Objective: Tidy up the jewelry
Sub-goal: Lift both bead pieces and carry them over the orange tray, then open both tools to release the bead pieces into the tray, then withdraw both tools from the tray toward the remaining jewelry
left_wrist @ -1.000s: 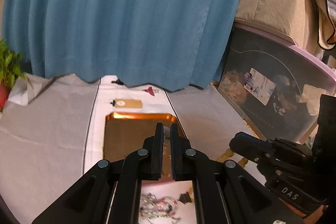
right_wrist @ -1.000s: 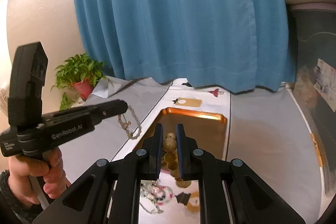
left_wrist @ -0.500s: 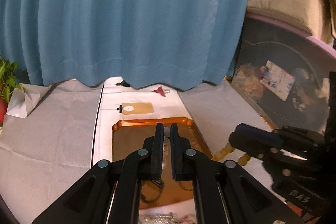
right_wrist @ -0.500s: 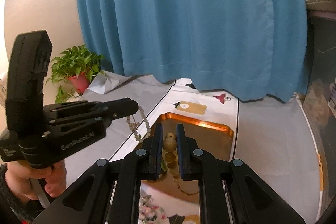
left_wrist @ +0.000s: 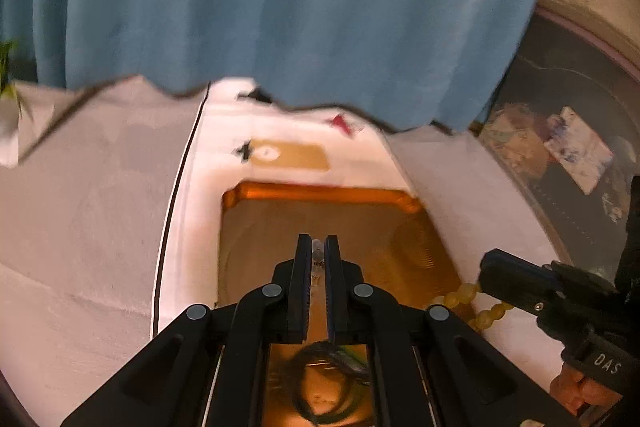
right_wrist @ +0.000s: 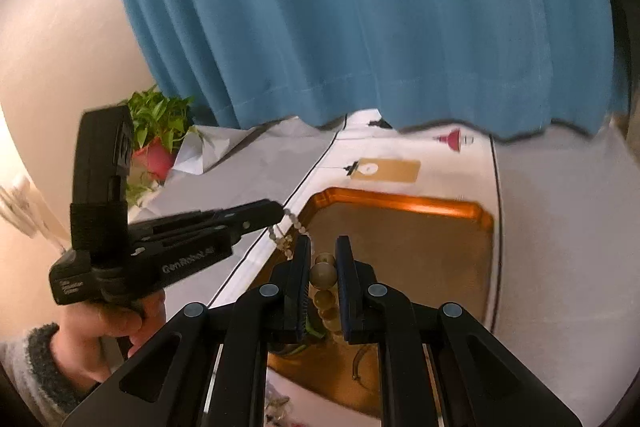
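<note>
Bead strands, both light and limp, prone to swing and tangle; best held by a single bead or at the loop's top. Right gripper (right_wrist: 323,273) clamped on a yellow bead bracelet (right_wrist: 323,274), rest of it hanging over the orange tray (right_wrist: 404,203). Left gripper (left_wrist: 318,269) nearly closed on a small-bead chain (right_wrist: 291,227) dangling above the tray's left edge. Inside the tray: a dark cord loop (left_wrist: 320,383), partly hidden; otherwise mostly bare

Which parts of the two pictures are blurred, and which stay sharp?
Left wrist view: curtain, cloth and tray rim smeared by motion; left hand-held gripper sharp. Right wrist view: mostly sharper, curtain hem slightly smeared; beads in the right hand-held gripper crisp.
</note>
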`<state>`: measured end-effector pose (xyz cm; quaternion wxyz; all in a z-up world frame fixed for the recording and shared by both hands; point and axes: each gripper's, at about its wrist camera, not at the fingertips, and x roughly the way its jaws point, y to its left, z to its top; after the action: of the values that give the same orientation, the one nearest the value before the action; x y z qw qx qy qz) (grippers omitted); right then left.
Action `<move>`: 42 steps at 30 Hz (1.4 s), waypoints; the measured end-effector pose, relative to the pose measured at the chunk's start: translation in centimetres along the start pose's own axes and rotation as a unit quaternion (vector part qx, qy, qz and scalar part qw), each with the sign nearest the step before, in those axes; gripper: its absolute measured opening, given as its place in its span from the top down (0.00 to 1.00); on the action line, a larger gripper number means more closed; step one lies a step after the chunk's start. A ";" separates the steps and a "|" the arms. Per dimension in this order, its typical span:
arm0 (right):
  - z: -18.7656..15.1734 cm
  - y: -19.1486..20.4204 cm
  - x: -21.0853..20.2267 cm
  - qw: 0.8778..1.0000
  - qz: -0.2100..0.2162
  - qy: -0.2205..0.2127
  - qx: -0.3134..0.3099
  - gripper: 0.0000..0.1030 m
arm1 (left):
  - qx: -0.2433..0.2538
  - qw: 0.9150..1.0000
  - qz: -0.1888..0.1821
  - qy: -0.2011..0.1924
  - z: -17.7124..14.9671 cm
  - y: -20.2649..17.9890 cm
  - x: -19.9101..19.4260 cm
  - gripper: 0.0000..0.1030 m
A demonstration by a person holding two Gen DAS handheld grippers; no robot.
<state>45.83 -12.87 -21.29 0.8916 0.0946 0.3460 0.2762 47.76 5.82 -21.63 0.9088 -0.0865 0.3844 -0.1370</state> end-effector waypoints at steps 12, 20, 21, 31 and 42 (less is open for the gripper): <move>-4.2 -3.9 6.2 0.985 -0.139 0.097 0.008 0.87 | -0.012 0.995 0.061 0.082 -3.9 3.4 5.6 0.96; -4.8 -5.4 5.7 0.978 -0.169 0.111 0.053 0.77 | -0.029 0.994 0.057 0.092 -4.4 3.3 4.4 0.79; -4.9 -5.3 5.4 0.977 -0.170 0.114 0.058 0.58 | -0.032 0.994 0.052 0.091 -4.5 3.1 3.8 0.55; -5.8 -1.1 -2.3 0.981 -0.174 0.065 0.062 0.27 | 0.001 0.997 0.062 0.035 -5.6 -1.9 -5.6 0.17; -8.2 8.6 -16.3 0.985 -0.163 -0.045 0.025 0.04 | 0.042 0.996 0.049 -0.066 -9.4 -9.2 -21.5 0.11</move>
<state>26.72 -15.05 -15.09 0.9366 0.0712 0.3234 0.1143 24.96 3.37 -11.21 0.9407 -0.0385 0.3212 -0.1023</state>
